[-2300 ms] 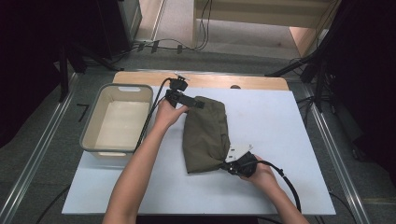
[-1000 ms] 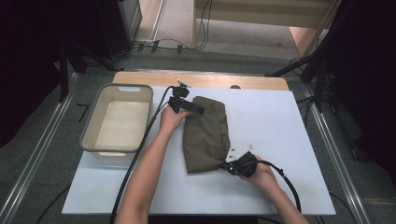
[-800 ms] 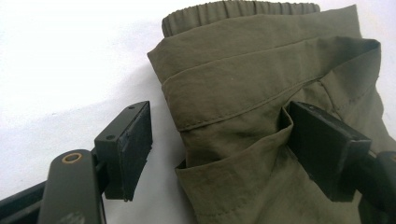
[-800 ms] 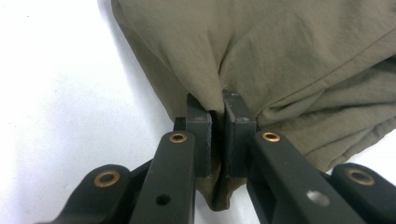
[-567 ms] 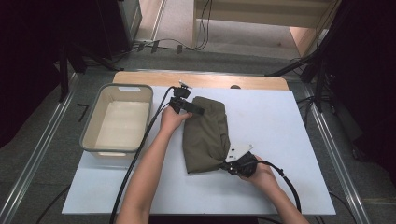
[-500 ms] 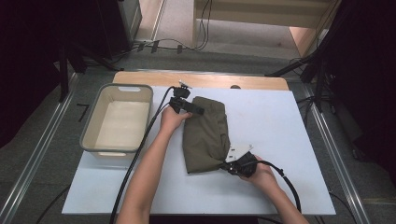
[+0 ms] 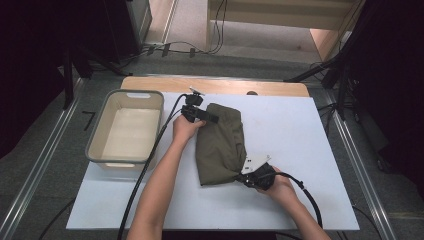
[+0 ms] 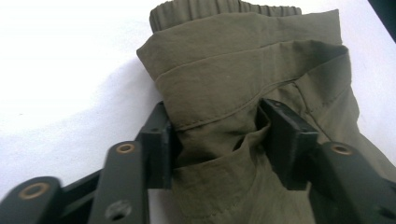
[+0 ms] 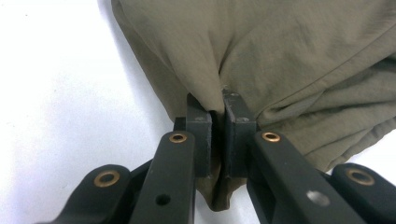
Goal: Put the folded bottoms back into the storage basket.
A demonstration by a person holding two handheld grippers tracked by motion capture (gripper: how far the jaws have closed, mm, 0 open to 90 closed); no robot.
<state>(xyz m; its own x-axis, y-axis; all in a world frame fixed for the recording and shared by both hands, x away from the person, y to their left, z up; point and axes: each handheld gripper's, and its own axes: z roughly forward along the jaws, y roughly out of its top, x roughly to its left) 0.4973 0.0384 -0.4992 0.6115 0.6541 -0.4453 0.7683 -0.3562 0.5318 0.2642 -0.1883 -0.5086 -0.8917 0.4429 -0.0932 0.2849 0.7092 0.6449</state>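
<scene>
1. Since the earlier pictures, the left gripper (image 7: 212, 119) has been closing its jaws on the far end of the folded olive garment (image 7: 220, 145); both hands stay put.
2. The garment lies on the white table (image 7: 300, 150), right of the empty bin (image 7: 95, 145).
3. The left gripper view shows bunched cloth (image 8: 219, 135) pressed between its pads.
4. The right gripper (image 9: 217, 121) is pressed together, pinching the garment's near corner.

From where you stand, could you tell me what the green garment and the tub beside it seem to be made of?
The garment looks like thin woven cloth, perhaps nylon or cotton blend: matte olive, with fine creases, stitched seams and a gathered elastic band. The tub looks like moulded plastic: smooth beige walls, rounded corners, a cut-out handle.
</scene>
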